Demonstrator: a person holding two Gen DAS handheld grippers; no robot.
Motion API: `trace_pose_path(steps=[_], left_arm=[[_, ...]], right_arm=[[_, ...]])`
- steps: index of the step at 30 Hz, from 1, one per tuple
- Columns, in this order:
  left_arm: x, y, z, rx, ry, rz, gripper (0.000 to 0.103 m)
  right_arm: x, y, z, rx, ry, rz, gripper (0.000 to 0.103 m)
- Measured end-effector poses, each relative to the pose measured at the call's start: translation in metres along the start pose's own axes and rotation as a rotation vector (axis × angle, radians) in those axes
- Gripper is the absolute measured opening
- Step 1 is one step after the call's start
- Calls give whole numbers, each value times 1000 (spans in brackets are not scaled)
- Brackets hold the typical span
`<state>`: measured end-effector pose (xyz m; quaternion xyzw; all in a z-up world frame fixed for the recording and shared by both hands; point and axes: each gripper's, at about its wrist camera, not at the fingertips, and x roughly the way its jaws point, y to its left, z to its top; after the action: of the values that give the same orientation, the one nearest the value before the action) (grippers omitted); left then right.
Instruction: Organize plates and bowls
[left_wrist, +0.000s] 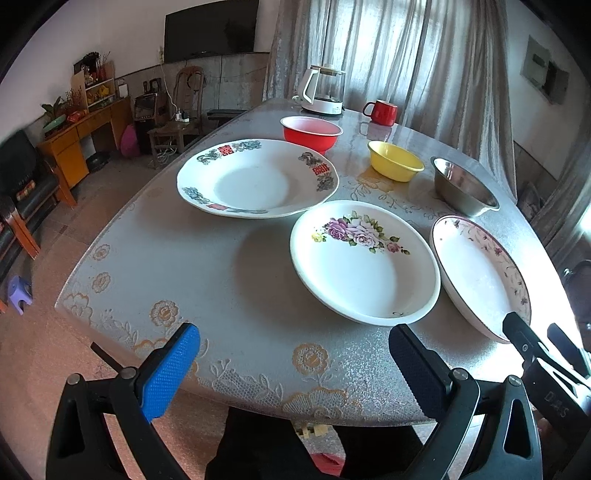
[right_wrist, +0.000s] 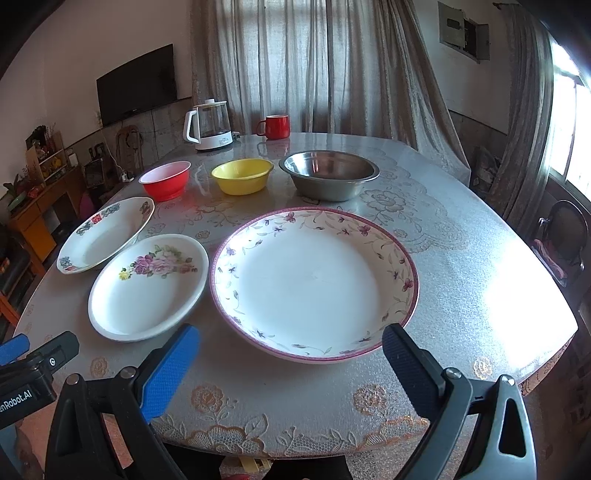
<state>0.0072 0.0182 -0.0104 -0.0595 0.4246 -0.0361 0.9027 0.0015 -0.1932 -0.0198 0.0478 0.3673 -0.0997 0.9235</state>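
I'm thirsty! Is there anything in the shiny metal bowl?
Empty. The right wrist view looks into the metal bowl and shows only bare steel inside.

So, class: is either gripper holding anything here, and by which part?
Nothing is held. The left gripper and the right gripper are both open, short of the plates.

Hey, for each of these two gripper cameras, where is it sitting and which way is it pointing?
Left wrist: on the open left gripper at the table's near edge, facing the white rose-printed plate; the right gripper pokes in at right.
Right wrist: on the open right gripper, facing the large pink-rimmed floral plate; the left gripper shows at lower left.
Shared: three plates, red plastic bowl, yellow plastic bowl, steel bowl, white kettle, red mug.
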Motion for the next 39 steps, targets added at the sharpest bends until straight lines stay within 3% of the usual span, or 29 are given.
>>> trace_pose_path(steps=[4, 8, 15, 25, 32, 36, 39], left_arm=[[2, 6, 3, -45, 0, -61, 103], [6, 7, 8, -44, 4, -67, 103], [18, 21, 19, -91, 36, -104, 103], [23, 30, 30, -73, 9, -66, 103], [24, 43, 44, -73, -13, -49, 103], [23, 58, 56, -108, -38, -15, 103], [23, 69, 60, -118, -44, -6, 103]], right_arm=[[0, -6, 3, 19, -7, 8, 101], [1, -15, 7, 41, -19, 25, 101], [16, -11, 21, -47, -12, 136, 102], [31, -10, 31, -71, 21, 205, 102], [30, -3, 40, -96, -7, 203, 102], [38, 6, 49, -111, 27, 238, 93], [42, 16, 53, -135, 34, 233, 93]])
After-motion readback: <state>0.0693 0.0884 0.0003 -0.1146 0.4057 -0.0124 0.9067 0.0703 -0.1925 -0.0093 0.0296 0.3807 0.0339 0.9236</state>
